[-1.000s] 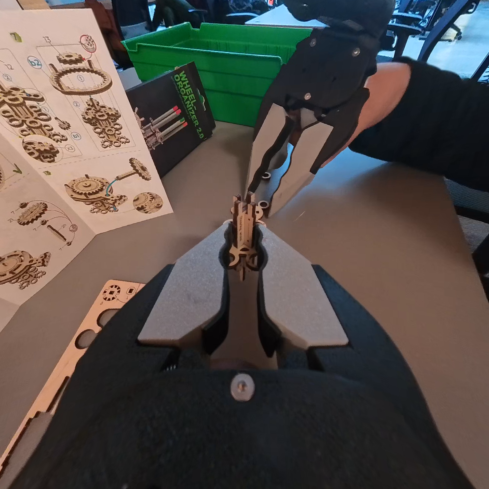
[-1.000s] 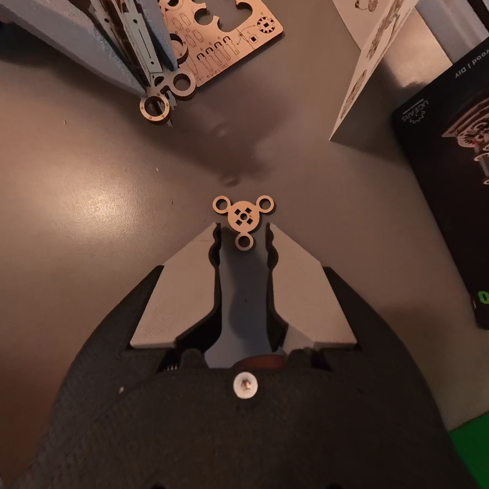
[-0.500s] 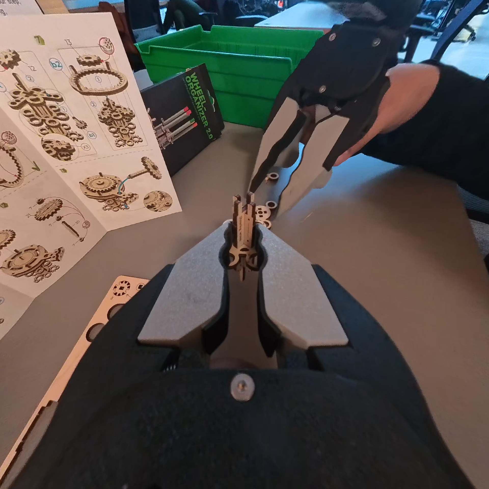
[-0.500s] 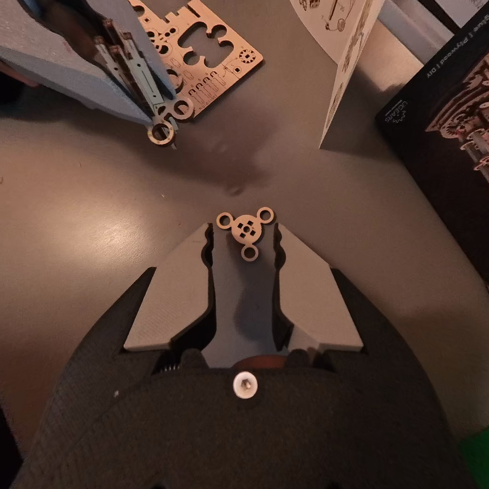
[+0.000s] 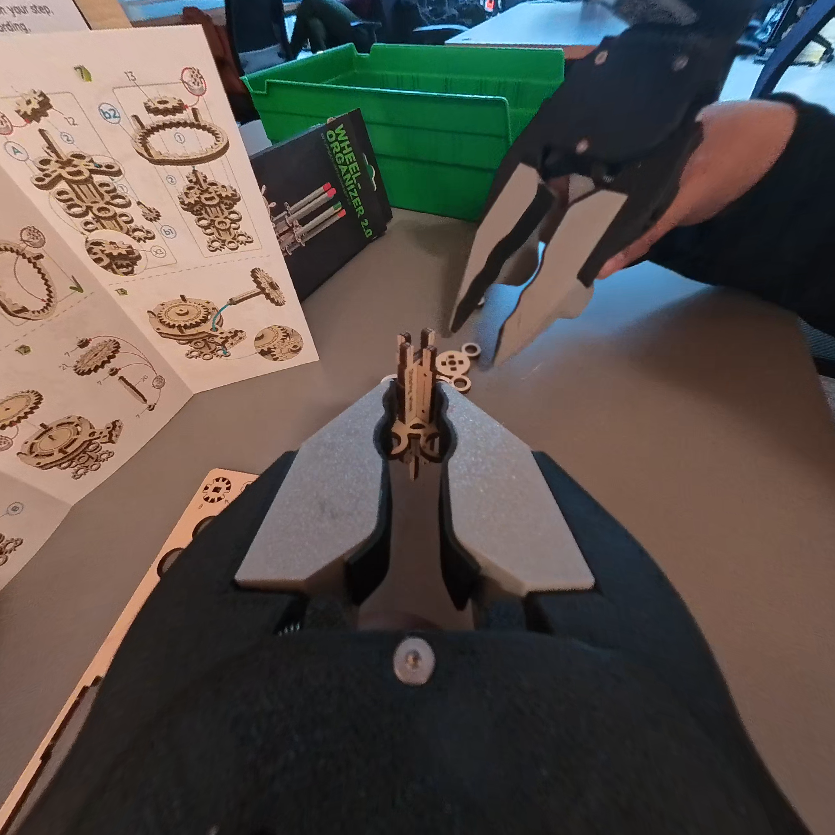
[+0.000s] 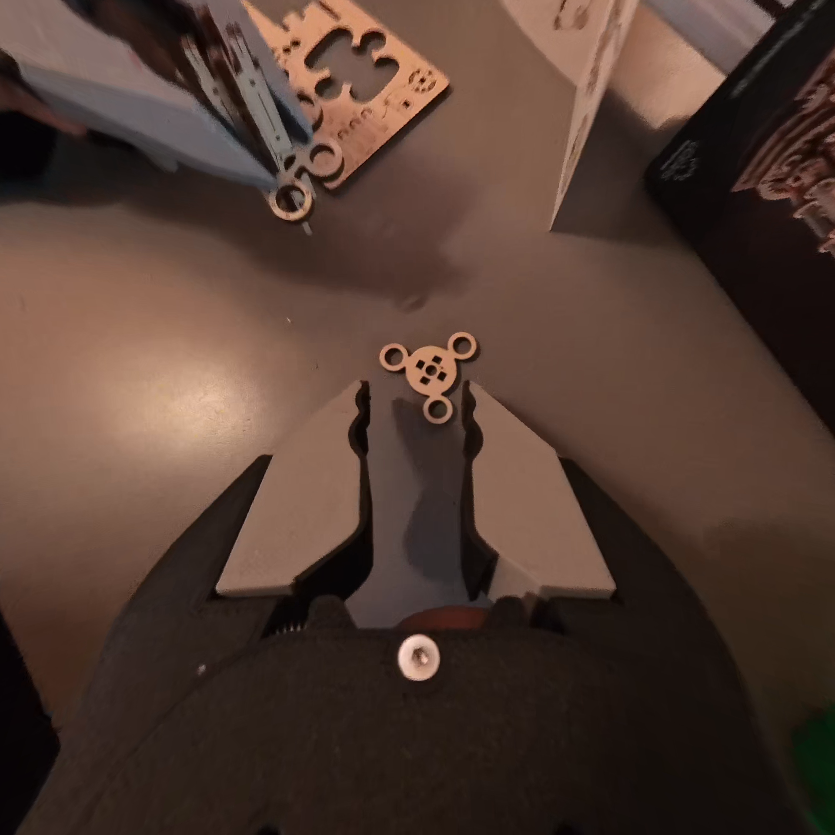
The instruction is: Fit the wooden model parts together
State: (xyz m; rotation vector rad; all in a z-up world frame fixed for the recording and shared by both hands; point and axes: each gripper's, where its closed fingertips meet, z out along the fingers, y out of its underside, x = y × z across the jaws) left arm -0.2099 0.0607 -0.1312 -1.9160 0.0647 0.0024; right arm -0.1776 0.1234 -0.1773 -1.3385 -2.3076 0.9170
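My left gripper [image 5: 415, 392] is shut on a slim wooden shaft assembly [image 5: 415, 361], which stands upright out of the fingertips. It shows at the top left of the right wrist view [image 6: 289, 180], blurred, with the assembly's ring end [image 6: 291, 199] sticking out. A flat wooden disc with three small rings [image 6: 429, 372] lies on the grey table [image 6: 158, 361]. My right gripper [image 6: 415, 386] is open and empty just above it, and one ring of the disc sits between its fingertips. In the left wrist view the right gripper [image 5: 476, 342] hangs just behind the disc [image 5: 452, 363].
A folded instruction sheet [image 5: 113, 226] stands at the left. A black box [image 5: 325, 194] leans beside it, and a green bin [image 5: 406, 113] stands behind. A punched plywood sheet [image 5: 189, 542] lies at the near left, also in the right wrist view [image 6: 361, 86]. A hand and a dark sleeve [image 5: 745, 189] hold the right gripper. The grippers' ends are close to 9 cm from one another.
The right gripper has opened a little wider and shifted over the disc, which stays on the table. The left gripper, still gripping the assembly, has shifted slightly.
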